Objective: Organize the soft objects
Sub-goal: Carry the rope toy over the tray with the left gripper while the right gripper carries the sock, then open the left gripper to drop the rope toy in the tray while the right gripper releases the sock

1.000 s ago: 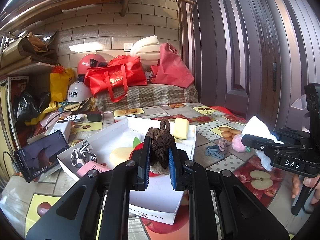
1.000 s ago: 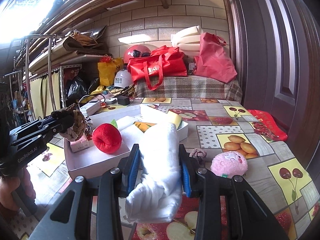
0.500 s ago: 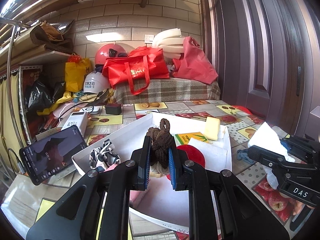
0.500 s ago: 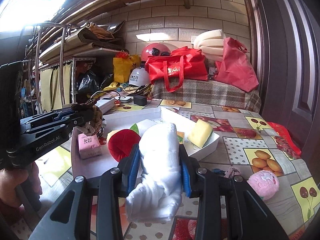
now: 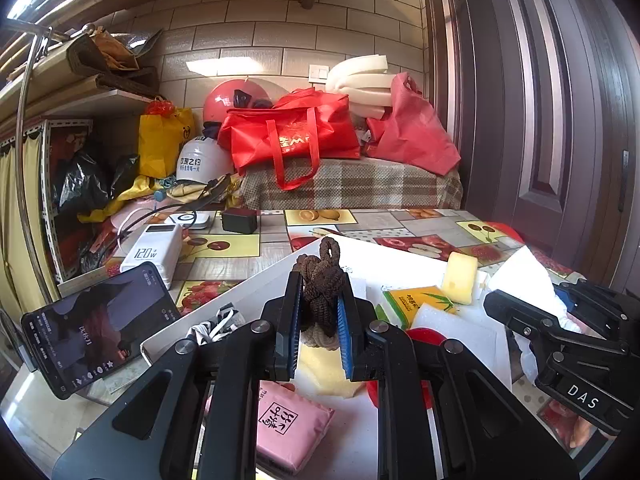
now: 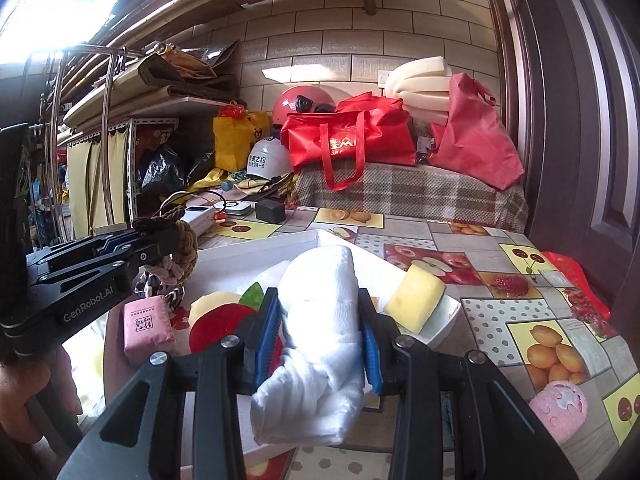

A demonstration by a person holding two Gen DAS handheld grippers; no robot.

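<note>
My left gripper (image 5: pixel 318 308) is shut on a brown knotted rope toy (image 5: pixel 322 276), held above the white box (image 5: pixel 248 286). In the right wrist view the same gripper (image 6: pixel 160 244) and rope toy (image 6: pixel 182 240) hang over the box's left side (image 6: pixel 256 246). My right gripper (image 6: pixel 320 330) is shut on a rolled white towel (image 6: pixel 320 304) over the box's near right part; the left wrist view shows it (image 5: pixel 516 312) at the right with the towel (image 5: pixel 516 276). Inside the box lie a pink packet (image 5: pixel 292 420), a yellow sponge (image 6: pixel 414 300), a red plush (image 6: pixel 216 322) and a patterned scrunchie (image 5: pixel 214 326).
A pink fluffy ball (image 6: pixel 560 404) lies on the fruit-print tablecloth (image 6: pixel 520 280) at the right. A phone (image 5: pixel 96 332), a white power bank (image 5: pixel 154 248) and a black charger (image 5: pixel 240 220) sit left of the box. Red bags (image 5: pixel 296 140) and helmets crowd the back.
Both grippers have shifted left across the table with their loads, coming over the white box. The pink packet now shows beneath my left gripper. Neither grip has changed.
</note>
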